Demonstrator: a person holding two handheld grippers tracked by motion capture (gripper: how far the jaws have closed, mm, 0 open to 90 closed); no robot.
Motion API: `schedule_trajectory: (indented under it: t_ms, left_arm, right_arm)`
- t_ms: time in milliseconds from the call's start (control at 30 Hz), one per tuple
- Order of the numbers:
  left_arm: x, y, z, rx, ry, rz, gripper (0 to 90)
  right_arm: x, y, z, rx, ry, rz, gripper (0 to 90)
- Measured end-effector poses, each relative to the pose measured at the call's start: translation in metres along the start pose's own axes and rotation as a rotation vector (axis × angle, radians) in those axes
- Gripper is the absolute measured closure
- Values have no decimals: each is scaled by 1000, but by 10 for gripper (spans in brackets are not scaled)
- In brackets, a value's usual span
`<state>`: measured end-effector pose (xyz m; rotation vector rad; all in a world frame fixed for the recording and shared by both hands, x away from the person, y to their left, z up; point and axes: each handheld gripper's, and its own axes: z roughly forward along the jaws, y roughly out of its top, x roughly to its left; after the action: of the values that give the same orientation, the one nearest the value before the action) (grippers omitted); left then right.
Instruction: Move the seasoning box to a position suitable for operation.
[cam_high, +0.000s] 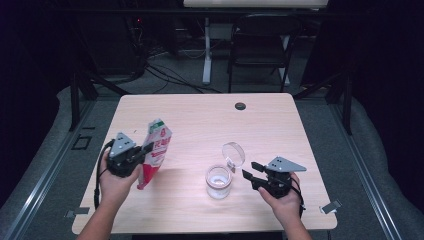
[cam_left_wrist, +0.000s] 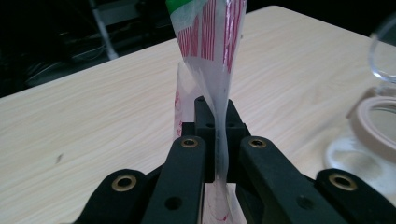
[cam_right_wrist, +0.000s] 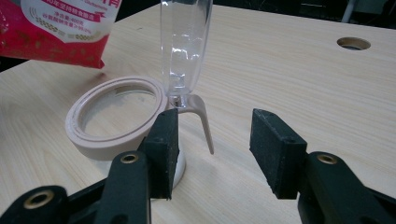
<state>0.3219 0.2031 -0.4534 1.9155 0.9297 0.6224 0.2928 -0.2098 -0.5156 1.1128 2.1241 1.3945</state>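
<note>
Your left gripper (cam_left_wrist: 215, 140) fingers pinch the crinkled plastic pouch (cam_high: 156, 150), held above the wood-grain bench (cam_high: 200, 120). Your right gripper (cam_right_wrist: 212, 154) fingers stand wide apart, just beside the clear glass jar (cam_high: 219, 181); its round hinged lid (cam_high: 233, 154) stands open.

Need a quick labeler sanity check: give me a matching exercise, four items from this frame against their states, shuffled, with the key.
Things:
1. left gripper
2. right gripper
3. jar lid
4. snack bag

States:
A. flipped open, standing upright on its hinge
B. jaws apart, holding nothing
C. lifted off the table, hanging tilted
D. shut on a thin plastic edge

Pairs: 1-D, 2-B, 3-A, 4-C
</note>
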Motion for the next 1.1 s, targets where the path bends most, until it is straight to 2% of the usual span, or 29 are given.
schedule_trajectory:
  t_ms: [67,267,367,467,633,700,800,900,1000,1100]
  left_arm:
    - [-10,3,7,4,-30,23,900]
    - [-35,1,22,-3,-127,46,900]
    - [-46,-6,21,-13,-165,66,900]
    - [-52,-15,16,-11,-182,81,900]
    - [-56,-31,8,6,-227,67,899]
    - [-60,-41,5,21,-236,76,898]
    - [-63,-51,5,44,-244,83,898]
    - [-65,-60,9,59,-271,56,898]
    - [-67,-61,10,54,-271,55,898]
    - [-65,-63,9,45,-278,36,898]
  right_arm:
    - [-1,0,0,-1,-2,0,521]
    - [-2,0,-3,-11,-6,-2,523]
    - [-3,2,-6,-24,-10,-3,528]
    - [-1,6,-10,-43,-14,-13,531]
    - [10,17,-18,-84,0,-46,538]
    - [20,23,-22,-113,16,-73,548]
    - [36,32,-23,-128,50,-123,549]
    - [50,41,-21,-124,92,-159,547]
    - [60,48,-13,-106,145,-180,539]
    - [67,54,2,-55,185,-204,524]
